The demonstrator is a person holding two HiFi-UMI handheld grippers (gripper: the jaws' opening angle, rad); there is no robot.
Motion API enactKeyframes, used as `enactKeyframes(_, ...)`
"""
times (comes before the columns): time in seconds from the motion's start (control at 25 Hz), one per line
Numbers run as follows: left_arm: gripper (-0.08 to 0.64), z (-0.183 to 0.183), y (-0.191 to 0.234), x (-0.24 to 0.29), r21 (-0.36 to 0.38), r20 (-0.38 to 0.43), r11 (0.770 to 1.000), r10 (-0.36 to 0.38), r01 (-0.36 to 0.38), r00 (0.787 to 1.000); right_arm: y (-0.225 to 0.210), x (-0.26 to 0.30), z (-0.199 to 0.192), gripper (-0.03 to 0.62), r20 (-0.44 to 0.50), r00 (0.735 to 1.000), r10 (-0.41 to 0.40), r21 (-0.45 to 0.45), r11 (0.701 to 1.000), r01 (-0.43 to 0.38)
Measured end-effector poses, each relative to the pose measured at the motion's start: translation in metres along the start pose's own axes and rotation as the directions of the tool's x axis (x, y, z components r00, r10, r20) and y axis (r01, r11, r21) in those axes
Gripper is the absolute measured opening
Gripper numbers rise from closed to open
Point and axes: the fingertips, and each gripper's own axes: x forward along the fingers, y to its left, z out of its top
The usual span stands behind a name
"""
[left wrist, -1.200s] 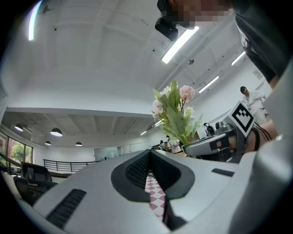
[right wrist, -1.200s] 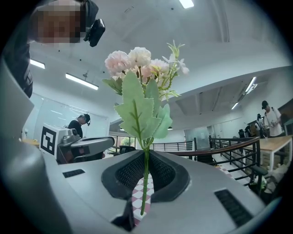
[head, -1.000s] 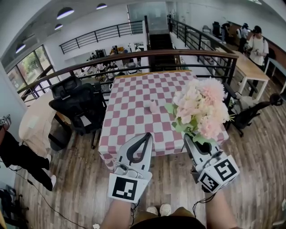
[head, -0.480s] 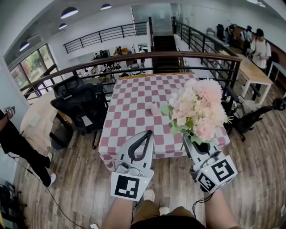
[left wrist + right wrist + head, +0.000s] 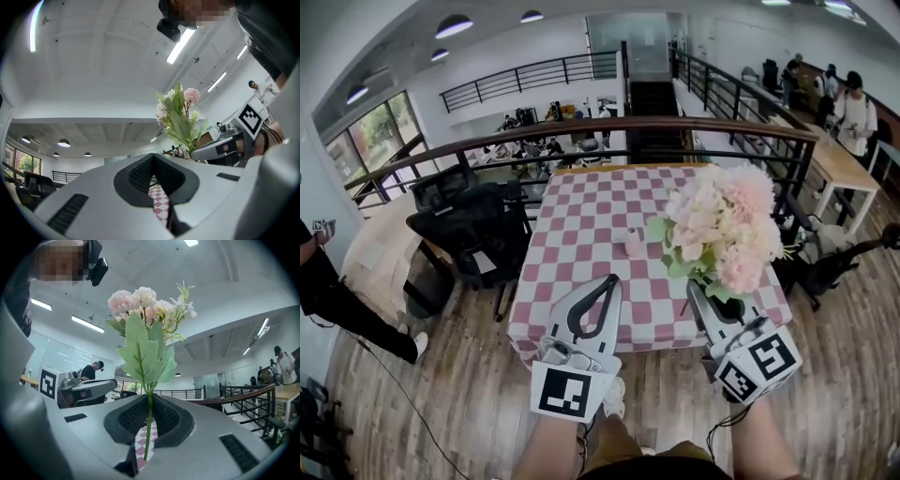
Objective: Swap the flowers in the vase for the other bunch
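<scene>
Change: in the head view the table (image 5: 581, 225) and the vase (image 5: 634, 244) on it have slid down toward my claws since a second ago. The bunch (image 5: 722, 230) has kept its place in my right claw (image 5: 694, 289).
Unchanged: my left claw (image 5: 607, 281) is as closed as before, side by side with the right one.
Right claw: clamped on the bunch's stem (image 5: 147, 423), with the pads (image 5: 133, 416) pressing it from both sides.
Left claw: jaws together, nothing between them.
Only in the right gripper view: the stem runs up through the pads, then come the leaves, then the pink blooms straight above the tips. The head view hides that grip under the blooms.
Only in the left gripper view: the left pads (image 5: 141, 176) meet at the tip, and a strip of checked cloth (image 5: 159, 203) shows through the slit below them. The bunch is seen from the side, up and to the right of my left claw, standing out of the right claw.
Only in the head view: the vase, which neither gripper view shows.
Bunch: rises from the right claw's tips, up and forward.
Vase: ahead of both claws, between their lines and well apart from either. It stands upright on the table, just left of the bunch's lowest leaves as the head view sees it.
</scene>
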Motion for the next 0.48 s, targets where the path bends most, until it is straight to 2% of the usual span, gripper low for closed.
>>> enactKeyframes(0.28, 0.008, -0.026, 0.042, 0.052, -0.023, -0.007, 1.0, -0.021, 0.021, 1.0, -0.033, 0.061, -0.008, 0.048, -0.003, 1.0, -0.016, 0.018, 1.0, 0.016)
enactKeyframes(0.48, 0.008, -0.053, 0.069, 0.09, -0.01, -0.008, 0.999, -0.04, 0.04, 0.999, -0.058, 0.104, -0.023, 0.048, -0.001, 1.0, -0.03, 0.021, 0.999, 0.03)
